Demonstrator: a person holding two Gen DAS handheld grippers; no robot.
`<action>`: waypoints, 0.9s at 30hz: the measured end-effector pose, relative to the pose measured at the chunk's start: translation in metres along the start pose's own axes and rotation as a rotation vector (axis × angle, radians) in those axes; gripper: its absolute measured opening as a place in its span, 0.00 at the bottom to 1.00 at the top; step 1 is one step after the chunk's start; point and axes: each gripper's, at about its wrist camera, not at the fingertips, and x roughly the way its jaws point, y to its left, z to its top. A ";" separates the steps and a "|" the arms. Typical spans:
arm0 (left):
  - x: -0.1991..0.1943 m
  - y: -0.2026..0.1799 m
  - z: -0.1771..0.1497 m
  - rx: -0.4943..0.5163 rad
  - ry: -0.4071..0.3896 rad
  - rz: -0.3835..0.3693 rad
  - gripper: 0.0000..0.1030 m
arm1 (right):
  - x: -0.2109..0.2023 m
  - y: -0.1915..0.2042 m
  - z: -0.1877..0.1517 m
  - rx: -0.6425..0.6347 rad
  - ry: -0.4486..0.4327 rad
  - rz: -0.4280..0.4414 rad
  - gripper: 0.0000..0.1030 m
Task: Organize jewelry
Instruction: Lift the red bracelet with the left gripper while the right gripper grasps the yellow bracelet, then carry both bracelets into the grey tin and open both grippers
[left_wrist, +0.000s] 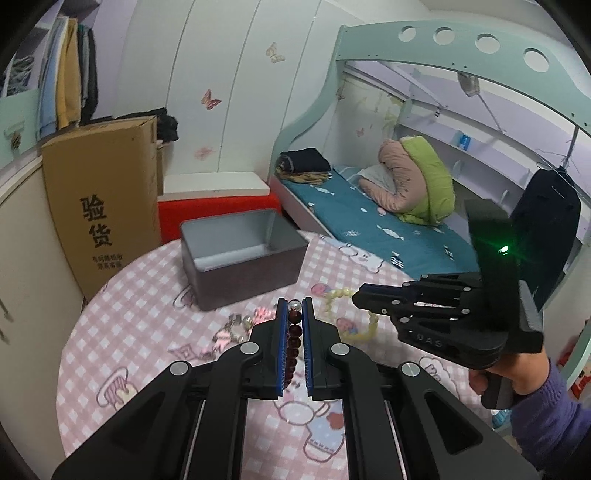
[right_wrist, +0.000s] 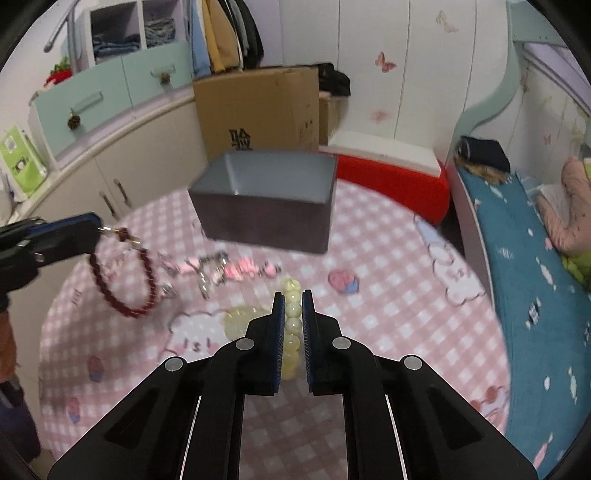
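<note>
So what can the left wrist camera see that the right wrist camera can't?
Only the left wrist view shows the whole right gripper from outside, the hand holding it, and the bunk bed's upper frame.

Only the right wrist view shows the dark red bracelet hanging as a full loop from the left gripper, and the mint drawers.

Both show the grey box, the pink checked tablecloth, the yellow bead bracelet and the cardboard box.

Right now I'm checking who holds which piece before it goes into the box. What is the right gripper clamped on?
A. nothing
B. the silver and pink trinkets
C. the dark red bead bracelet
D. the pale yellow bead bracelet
D: the right gripper is closed on the yellow bracelet, while the red bracelet hangs from the left gripper.
</note>
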 end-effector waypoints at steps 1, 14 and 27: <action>0.001 -0.001 0.003 0.005 0.000 -0.001 0.06 | -0.005 -0.001 0.005 -0.006 -0.009 -0.004 0.10; 0.030 0.009 0.087 0.021 -0.007 0.003 0.06 | -0.016 -0.002 0.090 -0.002 -0.134 -0.031 0.10; 0.117 0.064 0.090 -0.087 0.106 0.112 0.06 | 0.067 -0.009 0.122 0.088 -0.074 0.006 0.10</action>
